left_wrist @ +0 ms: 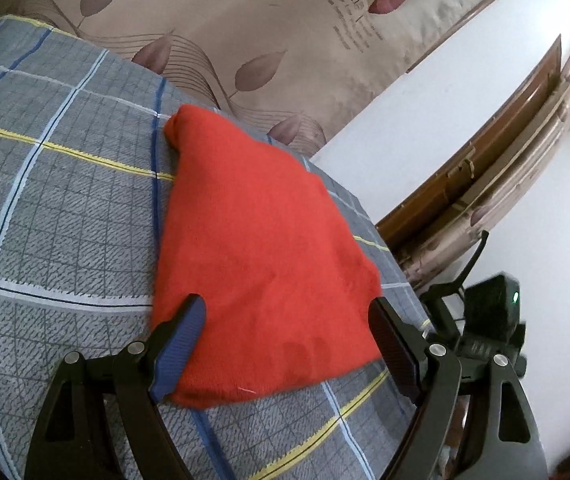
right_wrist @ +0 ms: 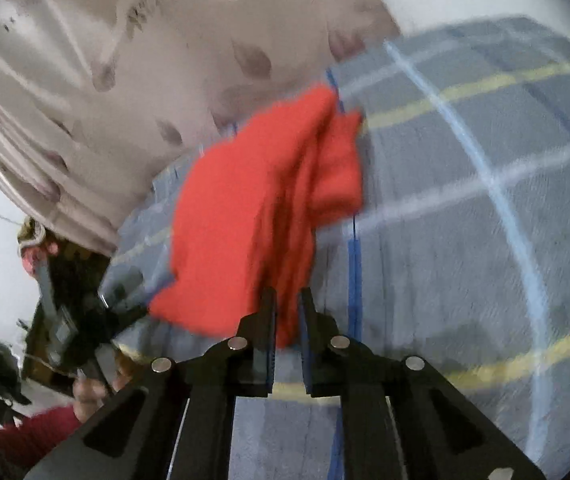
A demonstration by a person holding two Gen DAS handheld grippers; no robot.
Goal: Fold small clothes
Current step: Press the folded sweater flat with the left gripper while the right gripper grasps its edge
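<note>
Left wrist view: the left gripper (left_wrist: 285,320) has its jaws spread wide, one finger on each side of the near end of a red garment (left_wrist: 261,248). The blue-padded finger (left_wrist: 183,344) lies against the cloth's left edge; the other finger stands at its right corner. Nothing is clamped between them. The garment lies flat and folded into a rough wedge on a grey plaid bedsheet (left_wrist: 65,208) crossed by yellow, white and blue lines. Its far tip is bunched, and what kind of garment it is cannot be made out. At the right edge, the right gripper's body (left_wrist: 489,312) shows partly, with a green light; its fingers are out of frame. Behind the bed hangs a beige leaf-print curtain (left_wrist: 213,28) with partly cut-off lettering, then a white wall (left_wrist: 445,92) and a brown wooden frame (left_wrist: 497,152).

Right wrist view: the frame is heavily motion-blurred. The right gripper (right_wrist: 287,312) has its jaws drawn close, pinching a fold of the red garment (right_wrist: 245,216), which rises from the fingers in a draped, lifted mass above the bedsheet (right_wrist: 465,220). How much of it touches the bed is unclear. At lower left, a dark shape that seems to be the left gripper (right_wrist: 69,320) is smeared, with a hand (right_wrist: 89,396) and a red sleeve (right_wrist: 25,436) below. The curtain (right_wrist: 145,60) fills the upper left.
</note>
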